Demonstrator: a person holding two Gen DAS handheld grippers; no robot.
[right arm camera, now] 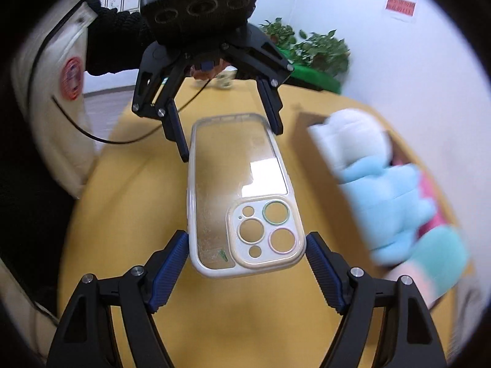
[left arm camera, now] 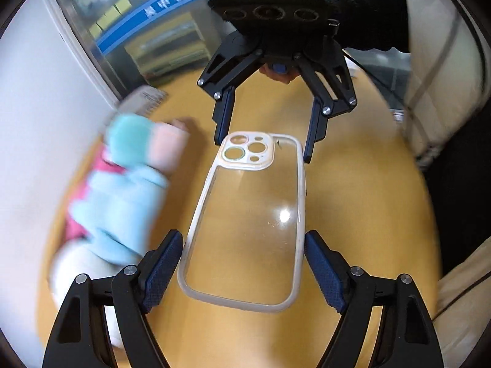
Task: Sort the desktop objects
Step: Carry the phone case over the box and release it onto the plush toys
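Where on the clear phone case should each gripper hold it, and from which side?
Grip the clear phone case across its width on the two long side rims, one gripper at each short end, as now: the left gripper holds the plain end, the right gripper the camera-cutout end. The rims are the stiffest, parallel faces; the thin clear back would probably flex.
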